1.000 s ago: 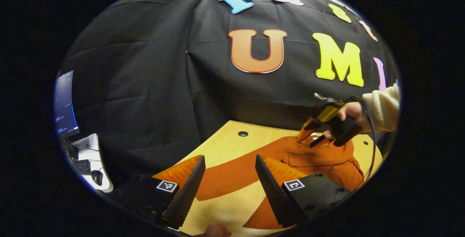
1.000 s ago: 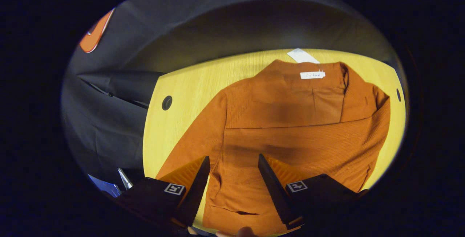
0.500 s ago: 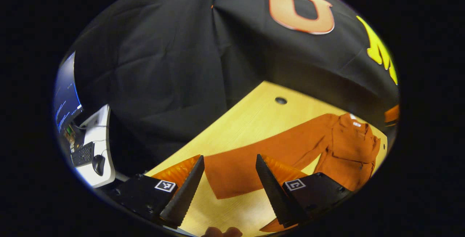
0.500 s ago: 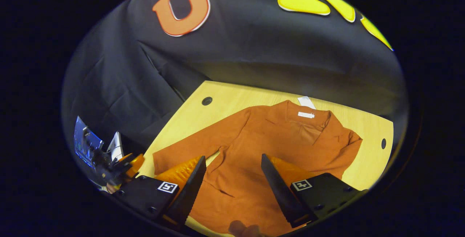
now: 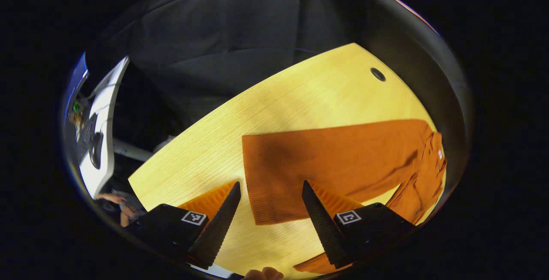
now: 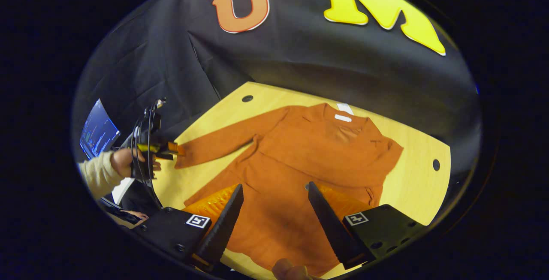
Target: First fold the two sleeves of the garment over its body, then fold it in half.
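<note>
Garment (image 6: 300,164), orange, lies flat on the yellow table (image 6: 411,194) in the middle of the right gripper view. At the left of that view one sleeve (image 6: 227,139) sticks straight out, and the left gripper (image 6: 171,148) sits right at its cuff. At the right, the other sleeve (image 6: 377,166) is folded over the body. Both grippers' fingers are wide, holding nothing; the right gripper (image 6: 274,220) hangs above the body. I think the sleeve step is going on: the cuff needs a pinch, then a carry across the body.
</note>
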The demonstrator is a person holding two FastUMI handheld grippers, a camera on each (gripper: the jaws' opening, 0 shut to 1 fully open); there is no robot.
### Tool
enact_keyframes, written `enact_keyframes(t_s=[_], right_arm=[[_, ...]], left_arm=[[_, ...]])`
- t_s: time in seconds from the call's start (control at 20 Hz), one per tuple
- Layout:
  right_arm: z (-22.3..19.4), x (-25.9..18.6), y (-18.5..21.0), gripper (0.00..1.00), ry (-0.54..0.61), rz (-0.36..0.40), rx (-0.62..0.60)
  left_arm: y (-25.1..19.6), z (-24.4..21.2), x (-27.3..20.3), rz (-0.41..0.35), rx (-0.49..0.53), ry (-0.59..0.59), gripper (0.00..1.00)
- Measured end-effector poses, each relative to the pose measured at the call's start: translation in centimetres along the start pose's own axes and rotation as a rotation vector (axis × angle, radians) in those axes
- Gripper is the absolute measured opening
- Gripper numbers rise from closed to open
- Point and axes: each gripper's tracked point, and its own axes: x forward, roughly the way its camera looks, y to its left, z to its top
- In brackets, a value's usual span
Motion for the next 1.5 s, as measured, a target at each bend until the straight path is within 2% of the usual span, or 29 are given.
enact_keyframes(t_s=[0.15,0.25,0.3,0.35,0.4,0.45,0.5,0.65,0.7,0.85,0.9,0.95,1.0,1.05,1.2,1.3,1.35,1.4,1.45,1.5], right_arm=[[-2.8,-0.6,-1.5,0.98,0.013,0.009,0.130],[-4.4,-0.9,-3.3,0.97,0.018,-0.020,0.192],[-5.1,-1.2,-3.7,0.93,0.022,-0.033,0.212],[-5.5,-1.5,-4.2,0.93,0.018,-0.043,0.231],[-5.8,-1.7,-4.5,0.93,0.012,-0.048,0.251],[-6.0,-1.9,-4.8,0.97,0.004,-0.052,0.267],[-6.3,-2.2,-5.2,0.98,-0.006,-0.057,0.279],[-7.6,-3.4,-5.7,0.98,-0.011,-0.055,0.307],[-8.2,-3.4,-6.1,0.98,-0.009,-0.061,0.308],[-10.1,-4.3,-7.6,0.98,-0.005,-0.085,0.334],[-10.6,-4.6,-8.0,0.98,-0.007,-0.092,0.351],[-11.0,-5.0,-8.3,0.98,-0.008,-0.101,0.369],[-11.6,-5.5,-8.6,0.93,-0.008,-0.105,0.383],[-12.2,-6.0,-8.8,0.98,-0.002,-0.108,0.394],[-14.0,-7.1,-9.7,0.98,0.005,-0.133,0.395],[-15.2,-7.5,-10.4,0.98,0.011,-0.152,0.390],[-15.8,-7.7,-10.8,0.93,0.017,-0.160,0.388],[-16.3,-7.7,-10.8,0.93,0.026,-0.165,0.387],[-16.5,-7.6,-10.9,0.97,0.032,-0.169,0.388],[-16.9,-7.6,-11.3,0.93,0.034,-0.168,0.389]], left_arm=[[0.9,-0.4,0.1,0.029,-0.054,0.106,0.94],[1.2,-0.2,0.7,0.031,-0.058,0.153,0.94],[1.3,-0.1,0.8,0.034,-0.039,0.172,0.94],[1.3,-0.2,0.8,0.046,-0.019,0.204,0.94],[1.1,-0.2,0.7,0.058,0.008,0.238,0.99],[0.9,0.1,0.9,0.061,0.023,0.250,0.92],[0.7,0.1,0.9,0.059,0.022,0.270,0.91],[-0.3,0.1,0.7,0.054,0.009,0.333,0.77],[-0.6,0.1,0.8,0.051,0.008,0.348,0.65],[-1.5,0.1,1.0,0.035,0.012,0.353,0.49],[-1.8,0.2,1.2,0.022,0.009,0.347,0.28],[-2.1,0.1,1.3,0.019,0.002,0.341,0.26],[-2.1,0.3,1.0,0.026,0.008,0.339,0.07],[-2.0,0.1,1.0,0.027,0.025,0.344,0.06],[-3.7,0.2,-0.2,-0.016,0.074,0.338,0.03],[-6.2,1.1,-1.8,-0.057,0.122,0.309,0.03],[-7.7,1.4,-2.9,-0.080,0.143,0.294,0.03],[-9.7,1.9,-4.1,-0.110,0.157,0.277,0.03],[-11.6,2.2,-5.3,-0.140,0.181,0.265,0.03],[-13.4,2.6,-6.7,-0.163,0.212,0.246,0.03]])
